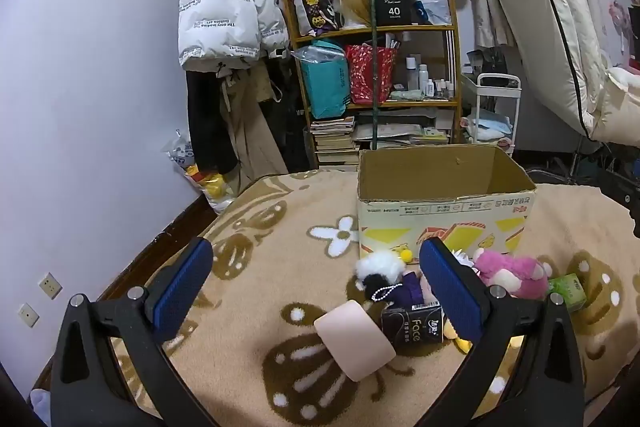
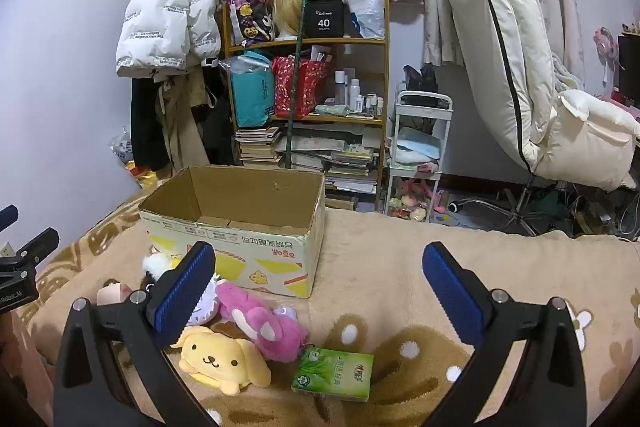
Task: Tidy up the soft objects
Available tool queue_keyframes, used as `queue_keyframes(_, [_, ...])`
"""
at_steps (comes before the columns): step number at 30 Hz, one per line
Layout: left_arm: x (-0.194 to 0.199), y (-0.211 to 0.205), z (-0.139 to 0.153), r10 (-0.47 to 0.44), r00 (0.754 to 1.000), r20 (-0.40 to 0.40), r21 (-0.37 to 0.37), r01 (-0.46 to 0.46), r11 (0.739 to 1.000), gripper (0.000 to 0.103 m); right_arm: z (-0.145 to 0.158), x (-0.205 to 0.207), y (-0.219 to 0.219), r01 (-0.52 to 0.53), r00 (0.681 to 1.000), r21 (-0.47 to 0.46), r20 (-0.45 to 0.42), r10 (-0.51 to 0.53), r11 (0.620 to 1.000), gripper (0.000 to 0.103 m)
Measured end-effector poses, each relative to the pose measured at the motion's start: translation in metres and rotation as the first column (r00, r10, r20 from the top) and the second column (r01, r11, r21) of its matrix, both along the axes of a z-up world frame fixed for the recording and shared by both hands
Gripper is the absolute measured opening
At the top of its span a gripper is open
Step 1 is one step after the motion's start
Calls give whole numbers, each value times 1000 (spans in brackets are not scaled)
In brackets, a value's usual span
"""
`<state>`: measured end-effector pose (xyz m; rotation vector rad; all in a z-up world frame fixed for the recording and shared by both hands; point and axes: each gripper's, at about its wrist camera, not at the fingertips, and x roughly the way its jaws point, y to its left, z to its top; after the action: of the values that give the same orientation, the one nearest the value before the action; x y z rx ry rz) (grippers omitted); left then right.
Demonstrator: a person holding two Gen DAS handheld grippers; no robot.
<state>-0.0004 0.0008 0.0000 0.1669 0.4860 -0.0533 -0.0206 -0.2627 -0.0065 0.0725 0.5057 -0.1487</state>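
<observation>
Both tongs stand released, jaws wide apart and grasping nothing. The left tongs [image 1: 316,271] hover above the beige patterned fleece blanket [image 1: 256,267] on the bed; the right tongs [image 2: 318,283] hover likewise, with bare blanket between the jaws.

The open brown cardboard box with yellow printed sides [image 2: 240,227] sits on the blanket at 12 o'clock of the soft items, top flaps absent, interior apparently empty. Judged purpose: it is the receptacle, set close so each item travels a short way.

The soft items lie in a loose cluster just before the box's near wall. In the right view: a yellow floppy-eared plush dog [image 2: 224,357] lying face up, a pink plush animal [image 2: 264,323] at its 1 o'clock, touching it, and a green soft tissue packet [image 2: 334,373] lying flat at its 3 o'clock. In the left view: a pale pink cylindrical roll [image 1: 354,339] tipped on its side, a black tissue packet marked "face" [image 1: 412,325] at its 2 o'clock, touching it, and a small white-and-black fluffy plush charm with a bead chain [image 1: 378,273] nearer the box.

Nothing is yet boxed; judged stage: the start.
</observation>
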Motion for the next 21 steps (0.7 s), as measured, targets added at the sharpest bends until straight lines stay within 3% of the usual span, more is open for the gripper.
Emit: queue_keyframes(21, [1, 1, -2, 0, 1000, -11, 15, 0, 1000, 102, -1, 0, -1, 5, 1000, 1, -6, -5, 1000, 103])
